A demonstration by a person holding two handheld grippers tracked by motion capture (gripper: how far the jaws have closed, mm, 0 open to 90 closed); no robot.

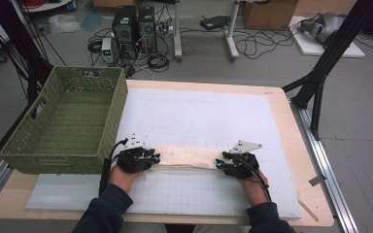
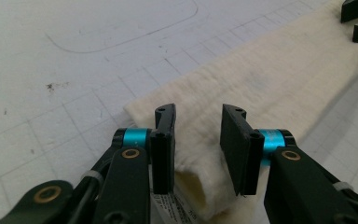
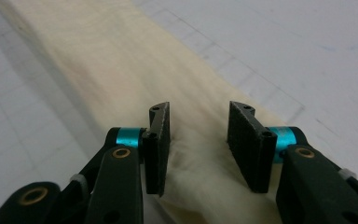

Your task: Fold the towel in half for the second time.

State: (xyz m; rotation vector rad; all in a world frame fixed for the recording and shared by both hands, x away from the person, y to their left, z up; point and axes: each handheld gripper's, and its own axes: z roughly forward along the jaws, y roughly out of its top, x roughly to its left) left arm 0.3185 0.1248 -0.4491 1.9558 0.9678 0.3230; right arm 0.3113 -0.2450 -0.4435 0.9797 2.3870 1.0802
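In the left gripper view the near end of the cream cloth (image 2: 261, 93) runs out of the bottom edge, and a printed label tucked under the fold there is too small to read. In the right gripper view the cloth's far stretch is blurred, so its weave cannot be made out. In the high view the hands cover both ends of the strip.

The cloth is a pale, fuzzy, folded band, several layers thick, with a rounded folded edge showing at its near corner. It lies along the near part of the white gridded mat (image 1: 199, 116), stretched between the two hands, to the right of the green woven basket (image 1: 63, 121).

The left gripper (image 2: 198, 135) stands with its jaws partly apart over the cloth's end; the folded corner sits in the gap, and the pads do not press it. The right gripper (image 3: 198, 140) is likewise partly open astride the other end, with bunched cloth between the jaws, unclamped. Farther off in the left gripper view, the right gripper's black jaw tips rest at the cloth's far end.
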